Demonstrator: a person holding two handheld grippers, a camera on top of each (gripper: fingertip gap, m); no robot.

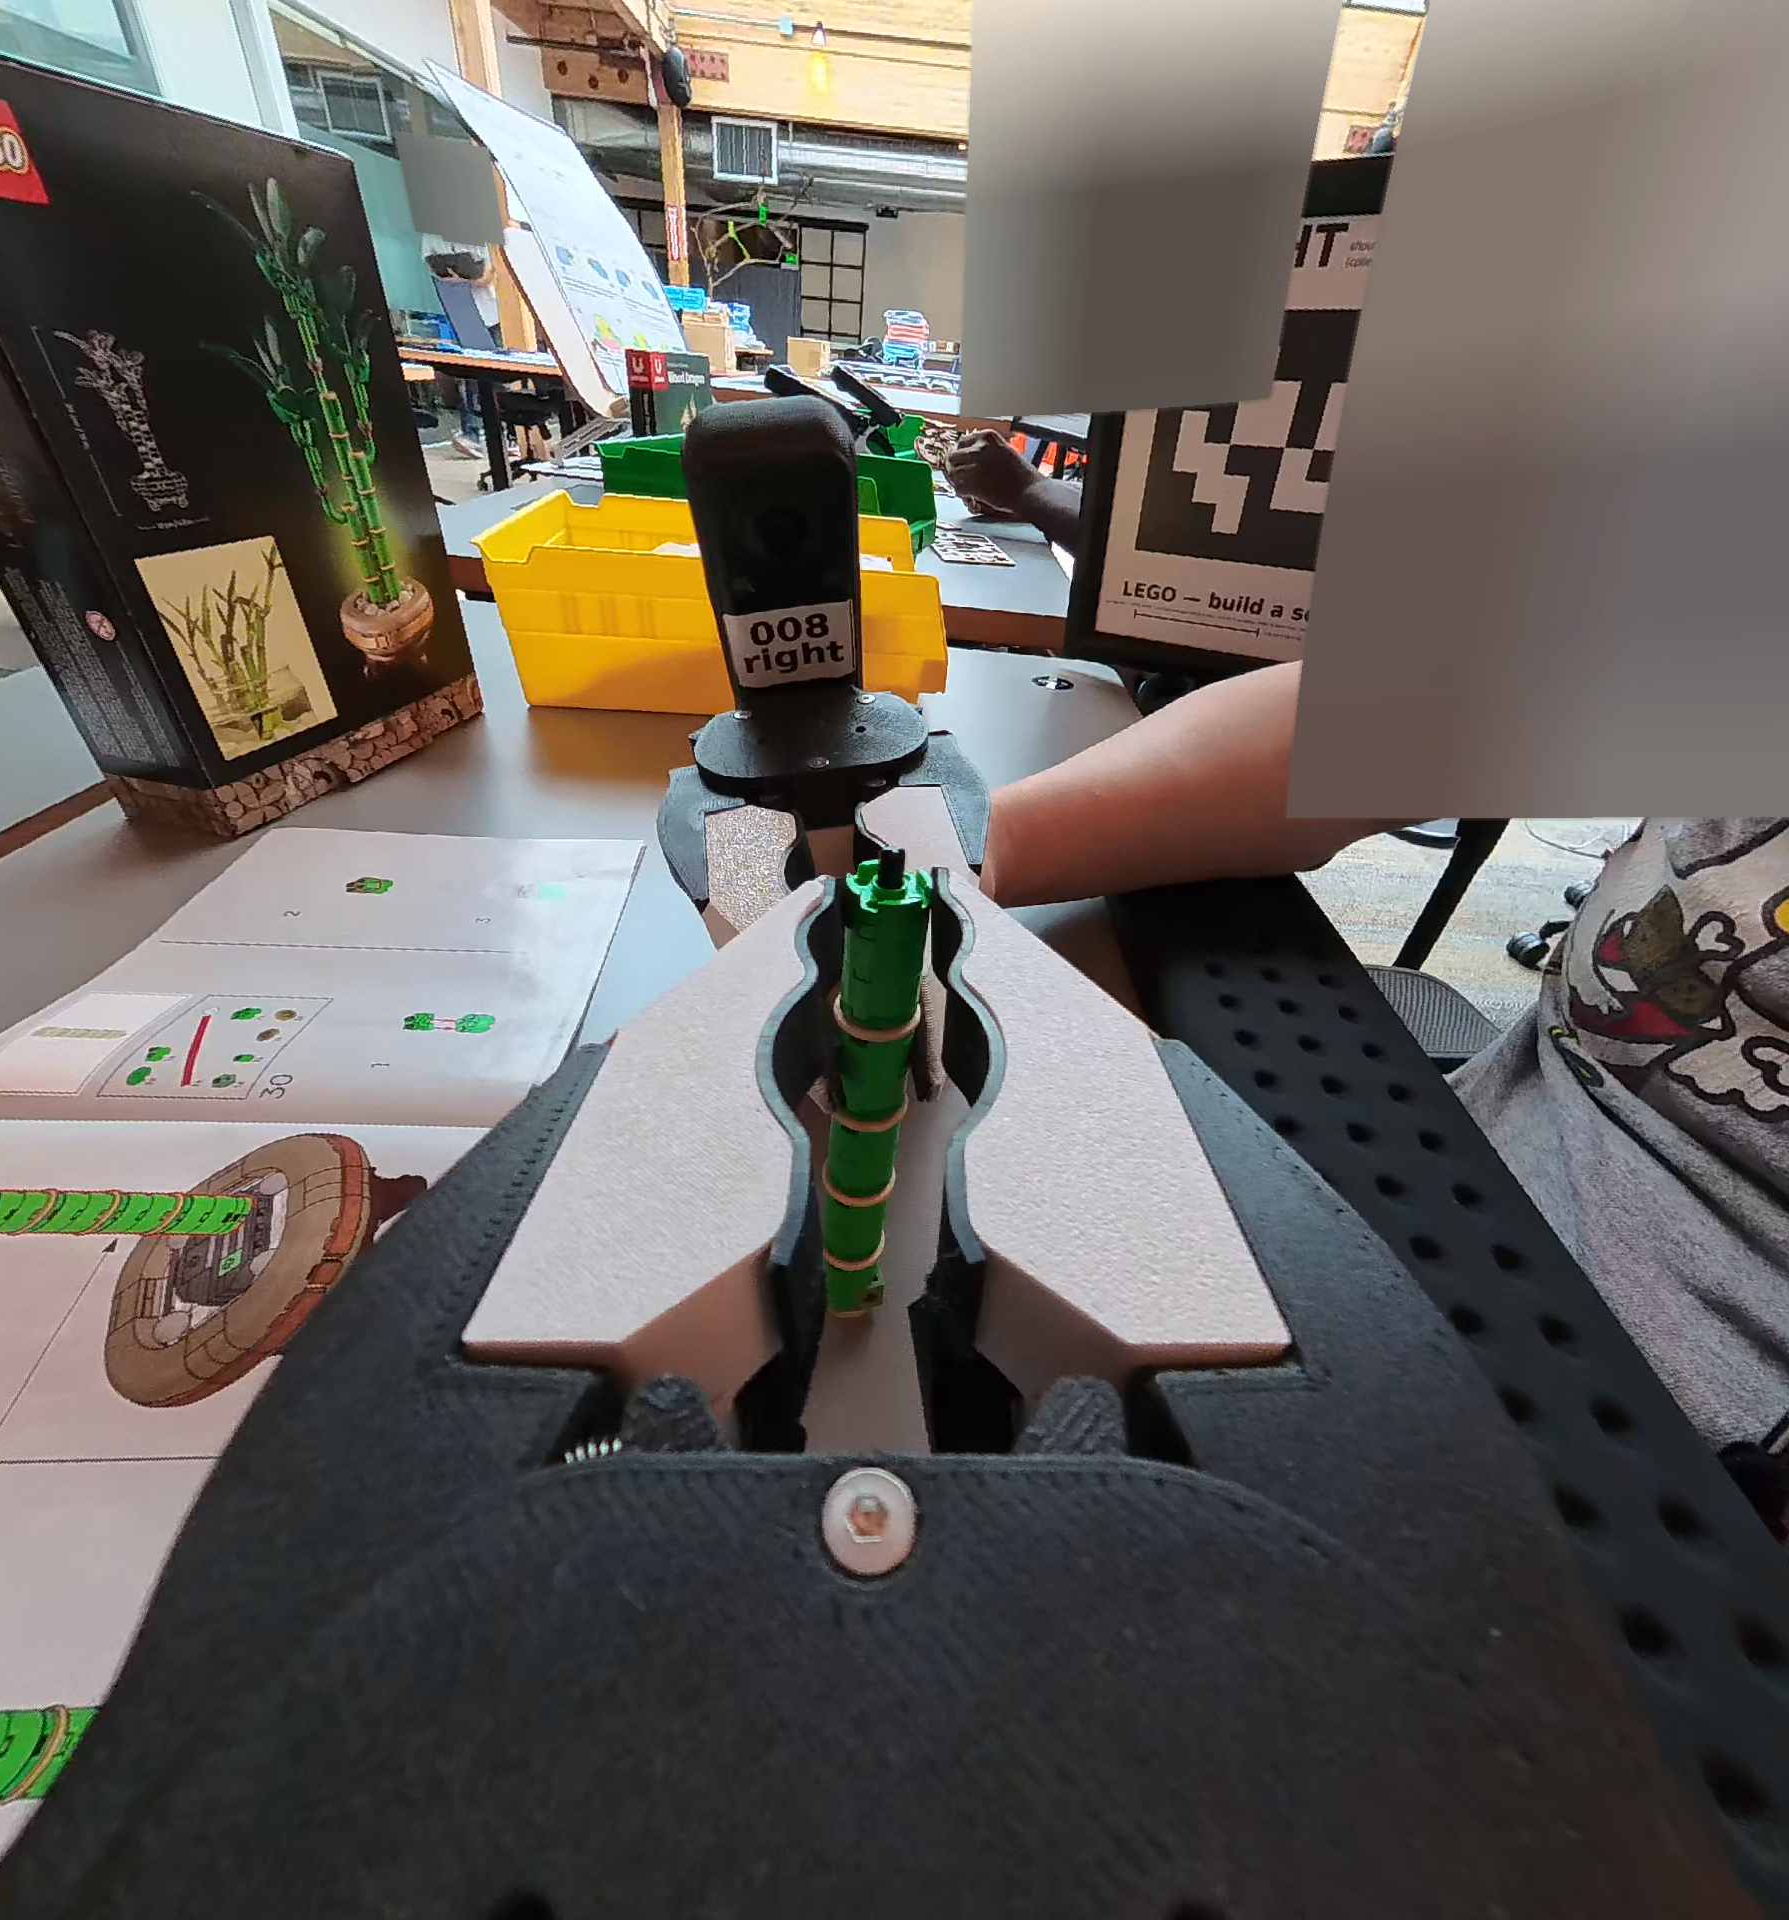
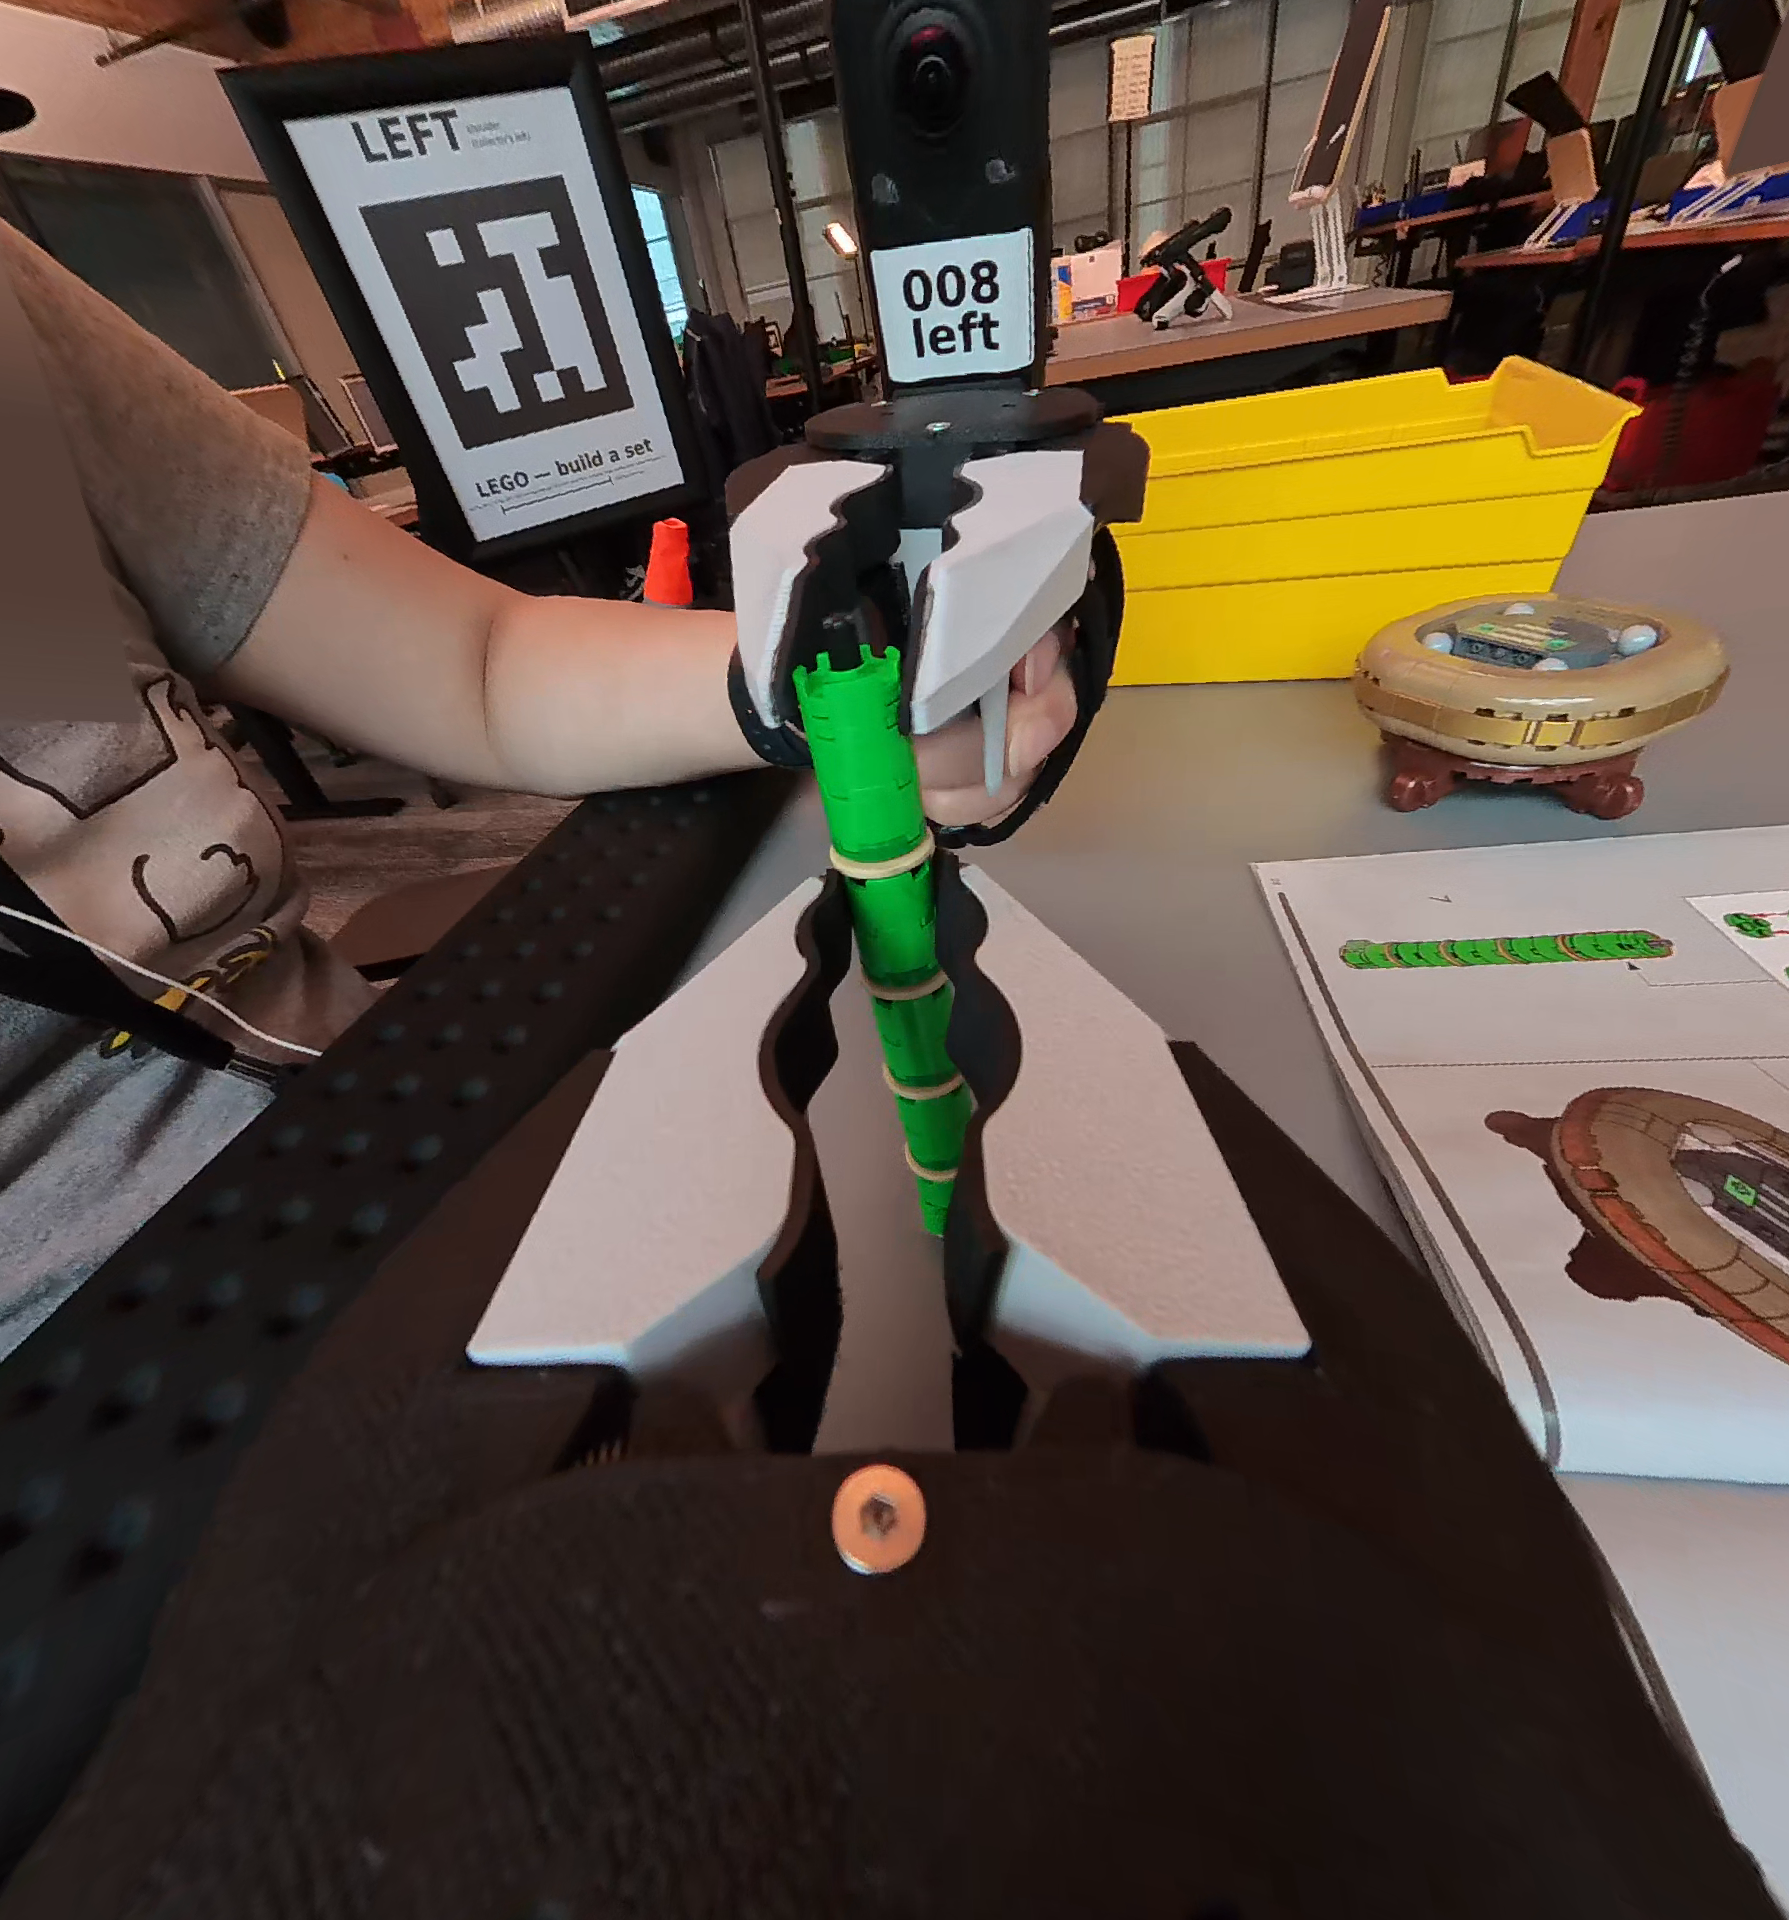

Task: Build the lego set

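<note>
Bamboo stalk (image 1: 866,1091), a green stack of round Lego segments ringed by thin tan bands, sits gripped between both of my tools above the desk (image 1: 557,769). My left gripper (image 1: 874,1039) has its jaws clamped around the stalk along most of its length; in the left wrist view the stalk runs straight ahead between the jaws, its far end topped by a short black pin. My right gripper (image 2: 895,997) faces the left one head-on, jaws also closed on the same stalk, so the 2 tools meet nose to nose with the stalk bridging them.

In the right wrist view my left hand (image 2: 983,748) wraps the handle of the left gripper from below, forearm reaching in level from the left, with the notched end of the stalk nested in its jaws. In the left wrist view my right forearm comes in from the right, low over the desk.

On the desk an instruction booklet (image 2: 1555,1143) lies open. A round tan base (image 2: 1539,686) on dark brown feet stands just beyond the booklet, near a yellow bin (image 2: 1337,520). The set's box (image 1: 204,468) stands upright beyond the booklet in the left wrist view.
</note>
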